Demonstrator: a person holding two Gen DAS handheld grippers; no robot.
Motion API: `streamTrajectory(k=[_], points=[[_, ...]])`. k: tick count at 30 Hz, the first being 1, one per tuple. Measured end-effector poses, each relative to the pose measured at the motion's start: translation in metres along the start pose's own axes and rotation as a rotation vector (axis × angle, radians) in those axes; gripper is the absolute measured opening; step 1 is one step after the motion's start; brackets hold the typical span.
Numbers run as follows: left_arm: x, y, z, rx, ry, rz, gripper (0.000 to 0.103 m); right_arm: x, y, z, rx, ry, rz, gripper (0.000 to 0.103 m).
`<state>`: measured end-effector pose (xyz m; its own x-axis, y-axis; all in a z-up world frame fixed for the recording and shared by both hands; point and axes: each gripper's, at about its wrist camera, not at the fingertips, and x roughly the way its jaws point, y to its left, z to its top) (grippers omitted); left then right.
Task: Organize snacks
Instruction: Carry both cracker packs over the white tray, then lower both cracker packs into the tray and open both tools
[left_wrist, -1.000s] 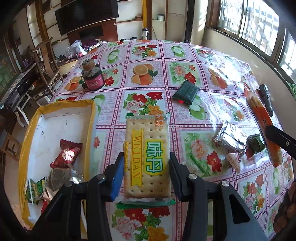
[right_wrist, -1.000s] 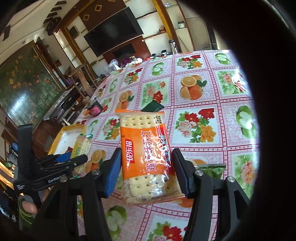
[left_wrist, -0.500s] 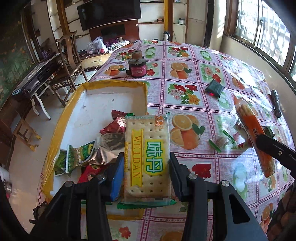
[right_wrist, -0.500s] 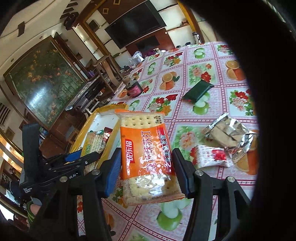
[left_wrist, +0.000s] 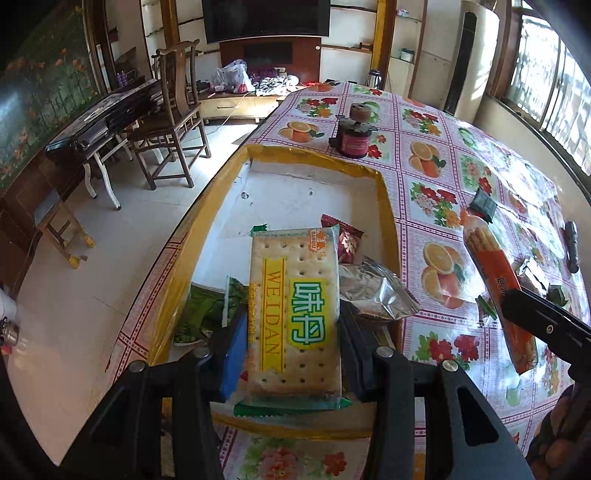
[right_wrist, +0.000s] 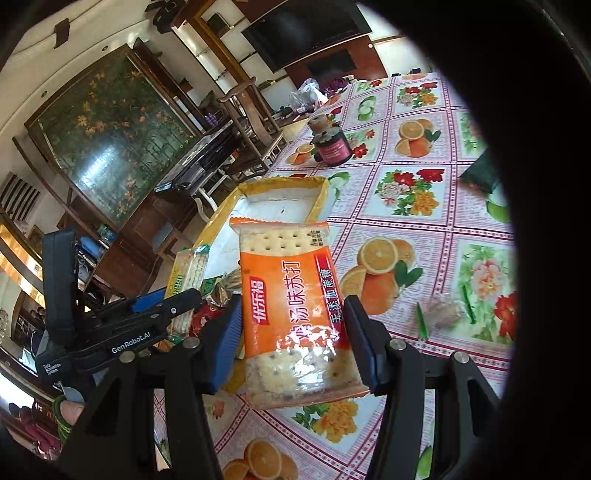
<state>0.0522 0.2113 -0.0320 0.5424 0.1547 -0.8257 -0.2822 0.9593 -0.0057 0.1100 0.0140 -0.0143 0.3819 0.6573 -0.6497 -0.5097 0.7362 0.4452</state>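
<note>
My left gripper (left_wrist: 291, 347) is shut on a yellow-and-green cracker pack (left_wrist: 293, 306) and holds it above the near end of the yellow-rimmed white tray (left_wrist: 314, 166). In the tray lie a red wrapper (left_wrist: 347, 240), a silver foil pack (left_wrist: 373, 291) and green packets (left_wrist: 207, 306). My right gripper (right_wrist: 293, 343) is shut on an orange cracker pack (right_wrist: 295, 302), held over the tablecloth just right of the tray (right_wrist: 321, 192). The left gripper (right_wrist: 166, 306) with its pack shows at the left of the right wrist view; the orange pack (left_wrist: 495, 280) shows at the right of the left wrist view.
A dark red jar (left_wrist: 356, 138) stands beyond the tray's far end. A dark green packet (left_wrist: 484, 205), a black flashlight (left_wrist: 570, 243) and small wrappers (right_wrist: 443, 314) lie on the flowered tablecloth (left_wrist: 436, 177). A wooden chair (left_wrist: 173, 122) and the floor are past the table's left edge.
Both grippers have carried their cracker packs to the left. The left one went from beside the tray to above its near end; the right one closed in on the tray's right rim.
</note>
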Motion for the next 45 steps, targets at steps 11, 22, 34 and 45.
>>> streamTrajectory(k=[11,22,34,45], points=[[0.022,0.019,0.014,-0.044,0.023,0.008,0.045,0.057,0.028,0.028,-0.024,0.039,0.02,0.056],[0.043,0.029,0.023,-0.081,0.052,0.017,0.045,0.114,0.041,0.056,-0.049,0.084,0.002,0.056],[0.041,0.04,0.026,-0.126,0.06,0.031,0.057,0.142,0.037,0.06,-0.066,0.113,0.013,0.058],[0.006,0.045,0.027,-0.182,0.0,-0.03,0.063,0.087,0.024,0.058,0.011,0.024,0.082,0.074]])
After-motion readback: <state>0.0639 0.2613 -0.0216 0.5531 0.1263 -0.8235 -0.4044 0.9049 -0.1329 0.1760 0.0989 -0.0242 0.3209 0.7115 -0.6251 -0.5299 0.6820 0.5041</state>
